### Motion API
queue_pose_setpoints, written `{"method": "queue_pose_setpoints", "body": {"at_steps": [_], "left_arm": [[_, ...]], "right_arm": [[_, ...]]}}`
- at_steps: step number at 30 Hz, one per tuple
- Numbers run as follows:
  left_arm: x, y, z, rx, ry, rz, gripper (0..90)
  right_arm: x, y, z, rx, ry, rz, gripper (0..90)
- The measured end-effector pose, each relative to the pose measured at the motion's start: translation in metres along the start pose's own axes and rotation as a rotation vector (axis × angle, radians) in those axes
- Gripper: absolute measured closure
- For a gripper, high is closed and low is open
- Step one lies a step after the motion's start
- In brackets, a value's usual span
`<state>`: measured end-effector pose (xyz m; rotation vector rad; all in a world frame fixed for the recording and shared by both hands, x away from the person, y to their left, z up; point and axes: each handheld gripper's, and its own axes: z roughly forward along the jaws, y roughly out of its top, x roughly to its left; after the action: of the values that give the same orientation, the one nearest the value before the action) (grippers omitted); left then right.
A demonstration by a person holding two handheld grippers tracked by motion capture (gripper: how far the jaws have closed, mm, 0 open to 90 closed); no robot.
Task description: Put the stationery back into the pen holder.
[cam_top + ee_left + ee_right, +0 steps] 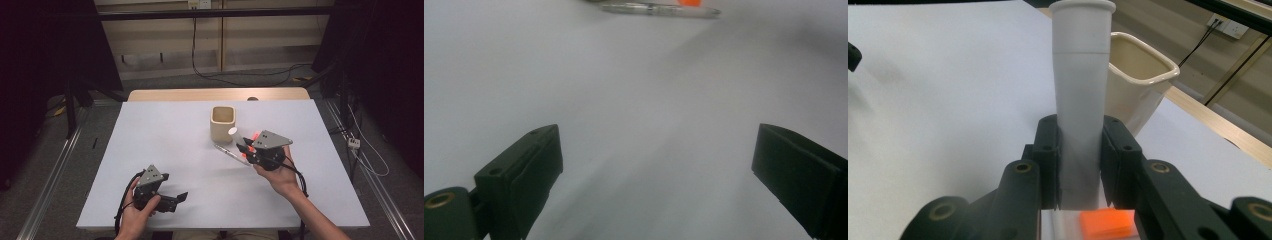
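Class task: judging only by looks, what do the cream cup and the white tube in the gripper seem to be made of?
Cup: probably glazed ceramic; thick rounded rim, soft sheen. White tube, clamped in the right gripper: likely matte plastic; smooth, even surface with a moulded seam line near the top.

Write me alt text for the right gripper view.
The right gripper clamps its two black jaws on a white cylindrical tube, held up over a white table. A cream square-rimmed ceramic cup stands just behind it.

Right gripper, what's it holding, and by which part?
The right gripper clamps a white tube-shaped marker by its lower barrel, capped end pointing up beside the cream cup.
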<state>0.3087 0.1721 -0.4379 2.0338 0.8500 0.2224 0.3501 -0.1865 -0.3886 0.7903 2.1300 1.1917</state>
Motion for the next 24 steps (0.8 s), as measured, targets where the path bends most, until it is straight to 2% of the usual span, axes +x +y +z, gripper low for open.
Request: {"method": "queue_pose_setpoints", "body": {"at_steps": [6,8,11,15,19,24], "left_arm": [[0.013,-0.003,-0.007,-0.023,0.052,-0.053,5.9],[0.015,-0.003,-0.008,-0.038,0.052,-0.058,6.0],[0.014,-0.001,-0.016,-0.068,0.030,-0.072,5.9],[0.014,-0.002,-0.021,-0.091,0.044,-0.067,5.7],[0.016,-0.004,-0.018,-0.078,0.047,-0.080,5.7],[0.014,-0.005,-0.015,-0.051,0.037,-0.068,5.7]], "right_arm": [[-0.008,0.007,0.003,-0.023,0.020,0.038,72.1],[-0.011,0.011,0.004,-0.034,0.020,0.047,72.2],[-0.014,0.016,0.005,-0.041,0.019,0.051,72.2],[-0.019,0.022,0.006,-0.060,0.019,0.075,72.2],[-0.023,0.028,0.009,-0.072,0.016,0.092,72.1],[-0.027,0.034,0.011,-0.098,0.011,0.098,72.1]]}}
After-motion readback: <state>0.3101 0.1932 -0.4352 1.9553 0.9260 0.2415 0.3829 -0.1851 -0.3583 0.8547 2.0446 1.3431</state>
